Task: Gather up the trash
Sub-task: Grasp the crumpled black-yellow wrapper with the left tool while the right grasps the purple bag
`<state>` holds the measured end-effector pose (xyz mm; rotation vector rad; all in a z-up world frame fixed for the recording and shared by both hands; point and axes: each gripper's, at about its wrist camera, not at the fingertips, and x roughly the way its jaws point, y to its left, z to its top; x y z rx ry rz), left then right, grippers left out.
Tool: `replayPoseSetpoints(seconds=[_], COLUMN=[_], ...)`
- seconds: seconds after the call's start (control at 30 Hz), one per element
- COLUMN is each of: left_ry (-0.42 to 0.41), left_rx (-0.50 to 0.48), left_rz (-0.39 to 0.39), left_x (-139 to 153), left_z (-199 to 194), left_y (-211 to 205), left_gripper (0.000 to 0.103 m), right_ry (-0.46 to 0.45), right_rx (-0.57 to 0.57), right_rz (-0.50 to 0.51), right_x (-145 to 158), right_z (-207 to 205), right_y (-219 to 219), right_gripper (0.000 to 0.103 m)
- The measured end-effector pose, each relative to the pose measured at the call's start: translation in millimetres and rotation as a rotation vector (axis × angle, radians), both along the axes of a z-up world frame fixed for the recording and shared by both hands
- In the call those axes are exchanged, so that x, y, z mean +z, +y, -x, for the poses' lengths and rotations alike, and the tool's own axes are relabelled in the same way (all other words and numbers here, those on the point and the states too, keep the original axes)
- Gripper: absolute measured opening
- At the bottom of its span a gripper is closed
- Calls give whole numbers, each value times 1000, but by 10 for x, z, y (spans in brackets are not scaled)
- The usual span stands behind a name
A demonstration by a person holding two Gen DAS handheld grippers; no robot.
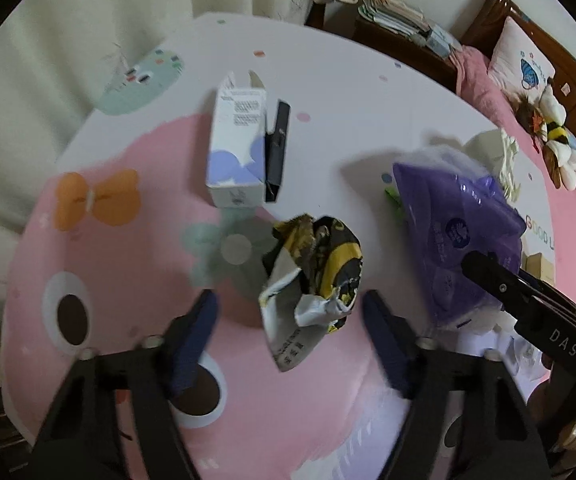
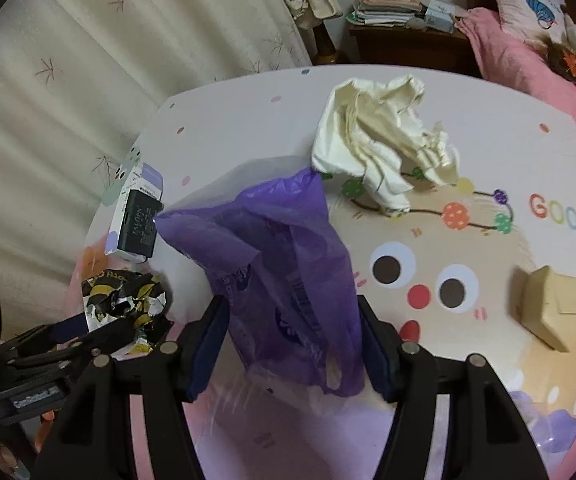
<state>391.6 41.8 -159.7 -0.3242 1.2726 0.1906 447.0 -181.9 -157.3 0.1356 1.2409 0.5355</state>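
Observation:
A crumpled black, yellow and white wrapper [image 1: 316, 264] lies on the cartoon-print tabletop [image 1: 87, 248]. My left gripper [image 1: 290, 304] points down over it, jaws apart, one finger on each side; a gap shows at the left pad and the right pad stands almost against it. A purple plastic bag [image 2: 288, 272] stands puffed up between the fingers of my right gripper [image 2: 291, 308], filling the gap and brushing both pads without looking squeezed. In the left wrist view the bag [image 1: 456, 220] sits to the right. The wrapper [image 2: 127, 300] appears at lower left in the right wrist view.
A white and lilac carton [image 1: 235, 148] and a slim black box [image 1: 275, 152] lie behind the wrapper. A cream cloth bag [image 2: 384, 140] and a tan cardboard box [image 2: 548, 308] sit further right. A curtain, a nightstand [image 2: 408, 44] with papers and a bed border the table.

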Motion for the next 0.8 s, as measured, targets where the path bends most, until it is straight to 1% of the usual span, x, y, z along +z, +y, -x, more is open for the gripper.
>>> replayPoseSetpoints(seconds=[0.03,0.07,0.1,0.13,0.2,0.23,0.27,0.33,0.47,0.57,0.63,0.8], left_ry=[4,1,-6,-19,-43,-51,-56,-77,-115,-146,-159,-191], left_rx=[-8,-15,-20,-26,-40,-47,-55,-71,-109,-131,-142,-164], left_rz=[12,20,16,1,-24,-30,-31,-37,-57,-68,-60,-47], left_x=[-33,-50,-60,-55,-45,-39,-33,4,145,324,451,736], left_z=[-10,-13,-16,-4,21,38,58,113,267,467,632,1101], left_y=[-16,-31,-46,-69,-111,-133,-156,-199,-288,-284,-269,-183], left_gripper=[55,45,41,40,34,32,29,27,25,25,25,25], right_ry=[6,14,26,27,30,33,33,28,19,9,4,-16], right_rx=[5,9,14,14,18,20,19,19,11,-10,-24,-52], right_rz=[-4,-3,-11,-17,-27,-36,-41,-62,-86,-107,-117,-131], right_x=[-18,-35,-53,-51,-41,-30,-18,38,156,294,381,661], right_z=[4,-5,9,18,52,71,84,159,322,520,649,1178], right_y=[8,10,13,9,10,5,-1,-11,-27,-65,-96,-151], right_gripper=[44,37,34,33,24,22,18,13,11,11,10,10])
